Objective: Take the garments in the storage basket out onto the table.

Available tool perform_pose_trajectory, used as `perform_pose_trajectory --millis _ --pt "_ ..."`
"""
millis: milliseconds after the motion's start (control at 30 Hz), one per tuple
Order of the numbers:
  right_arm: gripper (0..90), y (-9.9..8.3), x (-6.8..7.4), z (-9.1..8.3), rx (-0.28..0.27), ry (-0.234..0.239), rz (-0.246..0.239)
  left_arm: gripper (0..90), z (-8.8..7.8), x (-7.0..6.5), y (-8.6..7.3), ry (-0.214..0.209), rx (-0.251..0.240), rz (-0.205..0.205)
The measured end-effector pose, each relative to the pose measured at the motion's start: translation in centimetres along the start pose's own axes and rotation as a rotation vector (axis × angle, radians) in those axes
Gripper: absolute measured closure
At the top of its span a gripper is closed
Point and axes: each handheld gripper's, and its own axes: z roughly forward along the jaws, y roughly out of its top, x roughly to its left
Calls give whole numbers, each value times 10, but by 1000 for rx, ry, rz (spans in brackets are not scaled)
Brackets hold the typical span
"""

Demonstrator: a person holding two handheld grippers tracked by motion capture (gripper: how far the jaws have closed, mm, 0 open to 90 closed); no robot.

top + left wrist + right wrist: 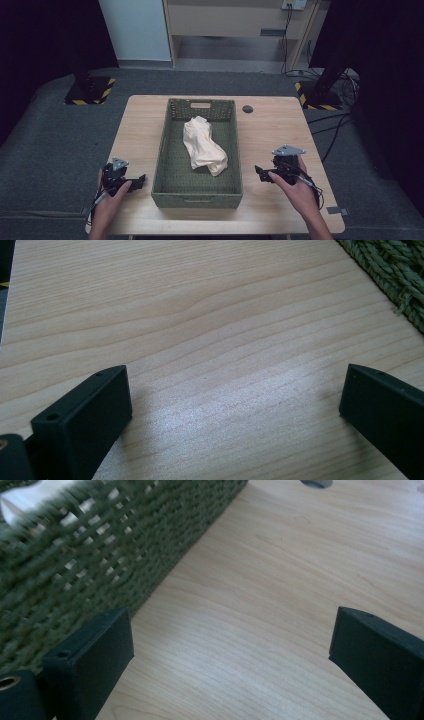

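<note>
2 grippers sit low on the wooden table (270, 125), flanking the green woven basket (172, 192). Left gripper (142, 178) spread wide, nothing between its jaws; right gripper (258, 171) the same. Cream cloth (202, 145) lies crumpled inside the basket, untouched.

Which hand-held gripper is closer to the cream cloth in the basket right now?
Right, narrowly. The right hand-held gripper sits beside the basket wall, just past the cream cloth's near end. The left hand-held gripper sits outside the opposite wall, lower and farther off.
</note>
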Motion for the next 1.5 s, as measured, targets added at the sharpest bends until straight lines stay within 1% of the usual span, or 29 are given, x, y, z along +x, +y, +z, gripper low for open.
perform_pose_trajectory --millis 333,633,833,1100,1367,1500 --pt "38 27 8 -14 -21 12 -25 0 0 0 0 0 0 0" --pt "38 49 16 -19 -36 19 -53 0 0 0 0 0 0 0" --pt "37 64 25 -18 -45 35 -68 0 0 0 0 0 0 0" --pt "37 85 34 -10 -44 56 -81 0 0 0 0 0 0 0" --pt "39 100 43 -3 -42 62 -102 0 0 0 0 0 0 0" --pt "39 107 48 -1 -46 78 -104 0 0 0 0 0 0 0"
